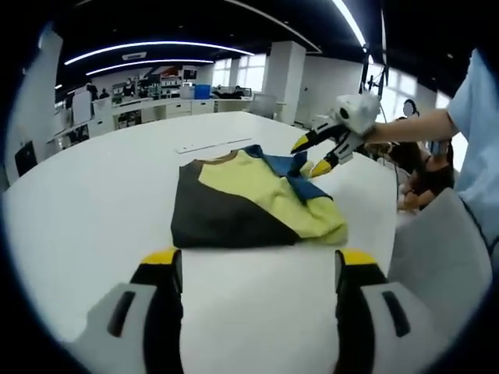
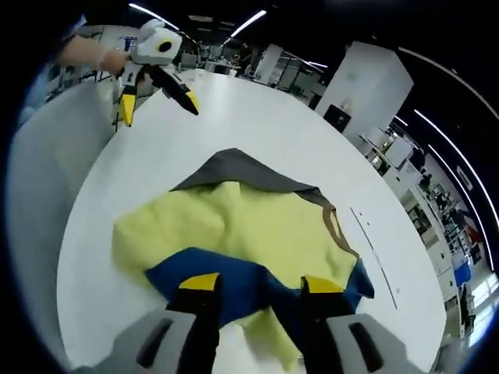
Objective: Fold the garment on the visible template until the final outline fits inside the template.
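White-bodied left gripper [image 1: 258,269] and right gripper [image 2: 255,287], black jaws, yellow tips; pale blue short sleeve [image 1: 477,117] at three o'clock.

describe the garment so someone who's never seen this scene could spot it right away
On the large white table, look near the middle for the one piece of cloth: the garment, lying partly folded. It is colour-blocked in pale yellow, dark grey and blue, with a brown collar edge. The right gripper hovers by its blue end, jaws open; nothing else on the table is coloured like it.
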The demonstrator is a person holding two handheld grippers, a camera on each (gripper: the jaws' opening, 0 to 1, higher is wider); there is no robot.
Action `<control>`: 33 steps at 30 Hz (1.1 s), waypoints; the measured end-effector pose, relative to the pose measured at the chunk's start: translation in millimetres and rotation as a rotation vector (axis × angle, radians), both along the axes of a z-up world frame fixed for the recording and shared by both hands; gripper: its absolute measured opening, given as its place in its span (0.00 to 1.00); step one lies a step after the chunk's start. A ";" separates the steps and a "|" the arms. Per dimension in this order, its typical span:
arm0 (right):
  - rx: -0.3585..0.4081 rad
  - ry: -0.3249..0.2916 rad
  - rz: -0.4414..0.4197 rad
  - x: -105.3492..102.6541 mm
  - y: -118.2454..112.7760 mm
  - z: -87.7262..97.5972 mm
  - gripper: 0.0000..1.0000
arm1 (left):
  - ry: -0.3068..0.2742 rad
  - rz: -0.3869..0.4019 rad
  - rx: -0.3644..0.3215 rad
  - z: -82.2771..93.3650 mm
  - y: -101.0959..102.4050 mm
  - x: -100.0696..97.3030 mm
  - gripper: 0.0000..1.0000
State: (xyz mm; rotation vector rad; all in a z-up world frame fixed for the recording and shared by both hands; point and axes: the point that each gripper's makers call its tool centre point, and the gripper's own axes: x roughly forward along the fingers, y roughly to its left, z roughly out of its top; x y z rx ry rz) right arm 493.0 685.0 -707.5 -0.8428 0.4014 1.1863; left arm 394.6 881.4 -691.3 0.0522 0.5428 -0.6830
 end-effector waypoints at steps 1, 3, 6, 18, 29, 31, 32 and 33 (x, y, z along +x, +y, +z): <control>-0.002 -0.002 0.006 -3.7 -0.4 -0.1 0.39 | 0.001 0.000 -0.001 -0.3 -0.1 -0.3 0.77; -0.010 -0.016 0.020 -10.4 -2.0 0.2 0.40 | 0.001 0.000 0.000 -0.8 -0.3 -1.1 0.77; -0.004 -0.023 0.031 -22.2 -2.5 1.4 0.41 | 0.001 -0.001 -0.001 -1.0 -1.7 -2.5 0.77; 0.045 0.020 -0.001 -55.5 -0.5 -9.1 0.33 | -0.004 0.004 -0.011 -0.6 -4.7 -4.6 0.77; 0.122 0.092 -0.131 -77.6 4.8 -34.1 0.19 | 0.001 0.014 -0.016 -1.9 -2.5 -8.3 0.77; 0.127 0.110 -0.151 -81.3 5.5 -38.8 0.16 | 0.001 0.017 -0.016 -1.6 -1.8 -9.3 0.77; 0.115 0.101 -0.139 -84.2 6.4 -42.0 0.14 | 0.002 0.018 -0.018 -1.6 -1.7 -9.8 0.77; 0.099 0.086 -0.131 -85.3 5.8 -43.5 0.12 | 0.003 0.018 -0.018 -1.9 -1.5 -10.2 0.77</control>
